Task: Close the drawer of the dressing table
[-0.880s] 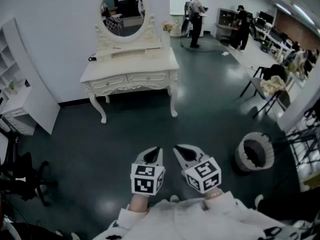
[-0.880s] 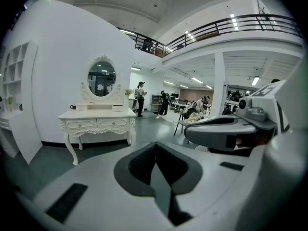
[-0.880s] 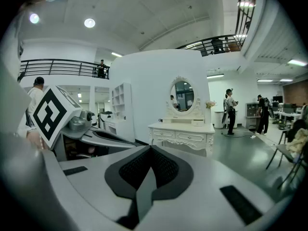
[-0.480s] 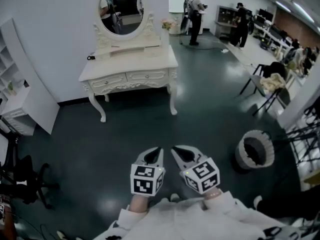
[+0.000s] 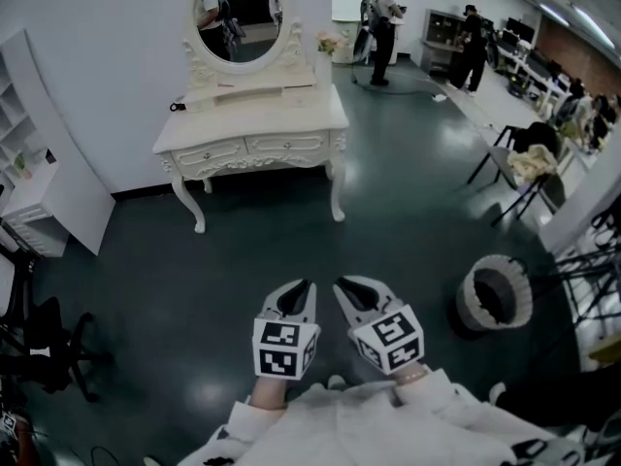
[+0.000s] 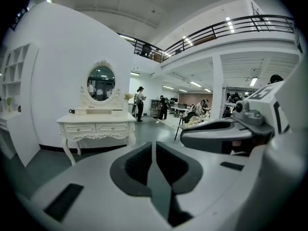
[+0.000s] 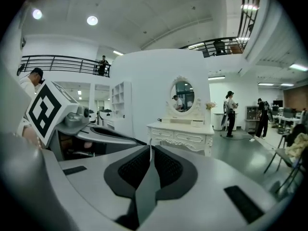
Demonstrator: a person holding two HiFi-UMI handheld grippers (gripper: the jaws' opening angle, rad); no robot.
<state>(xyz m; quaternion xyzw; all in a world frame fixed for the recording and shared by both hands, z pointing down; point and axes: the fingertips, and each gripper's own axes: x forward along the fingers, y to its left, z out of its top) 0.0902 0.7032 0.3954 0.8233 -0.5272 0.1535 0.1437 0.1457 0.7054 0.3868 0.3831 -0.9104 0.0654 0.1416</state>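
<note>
The white dressing table (image 5: 254, 124) with an oval mirror (image 5: 236, 13) stands against the far wall, well ahead of me across the dark floor. Its two front drawers (image 5: 247, 149) look about flush with the frame; from this distance I cannot tell more. My left gripper (image 5: 304, 286) and right gripper (image 5: 340, 284) are held side by side low in the head view, both shut with nothing in them. The left gripper view shows the table (image 6: 96, 127) far beyond the shut left gripper (image 6: 153, 144). The right gripper view shows the table (image 7: 182, 132) past the shut right gripper (image 7: 150, 149).
A white shelf unit (image 5: 44, 178) stands left of the table, and a black chair (image 5: 44, 343) is nearer on the left. A round basket (image 5: 494, 297) and a folding chair with cloth (image 5: 522, 168) are on the right. People (image 5: 383, 22) stand at the back.
The head view has shifted a little, and the dressing table sits slightly lower in the picture. Both grippers keep the same pose, shut and side by side.
</note>
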